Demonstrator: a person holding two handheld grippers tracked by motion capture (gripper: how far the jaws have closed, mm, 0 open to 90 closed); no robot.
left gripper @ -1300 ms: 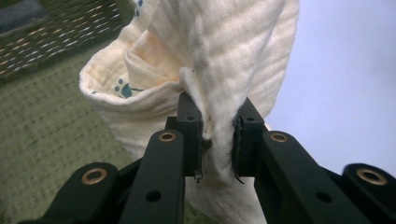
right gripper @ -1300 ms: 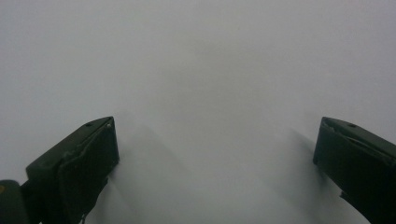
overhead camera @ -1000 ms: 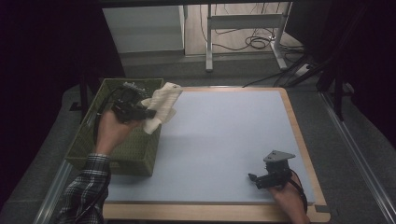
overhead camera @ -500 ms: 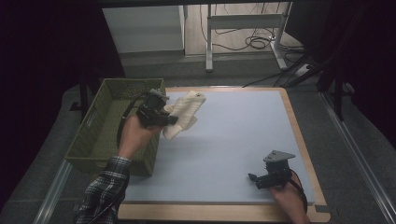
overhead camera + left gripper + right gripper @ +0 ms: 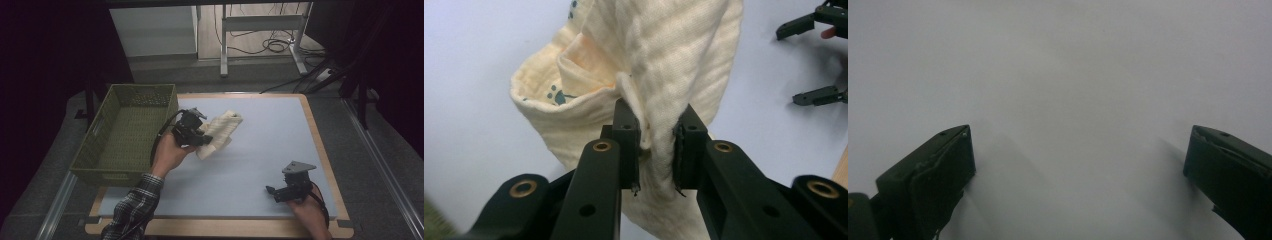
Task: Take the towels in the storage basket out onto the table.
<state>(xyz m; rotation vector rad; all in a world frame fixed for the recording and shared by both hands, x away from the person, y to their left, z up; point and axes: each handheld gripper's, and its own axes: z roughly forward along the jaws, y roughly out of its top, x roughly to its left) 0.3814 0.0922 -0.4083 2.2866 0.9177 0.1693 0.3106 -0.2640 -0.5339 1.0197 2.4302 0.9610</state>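
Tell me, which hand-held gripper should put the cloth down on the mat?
Left. The left hand-held gripper already pinches the cream cloth above the blue mat. The right hand-held gripper rests open near the mat's front edge, apart from it.

1. The green basket (image 5: 125, 135) stands along the left edge of the blue mat (image 5: 260, 165); its raised walls block a level pass there.
2. The cream cloth (image 5: 220, 132), pinched in the left gripper (image 5: 202, 137), hangs just right of the basket and bars the mat's left-centre.
3. The right gripper (image 5: 280, 191) rests near the front right corner, jaws wide apart with bare mat between them.
4. The mat's middle, far side and right strip lie open.
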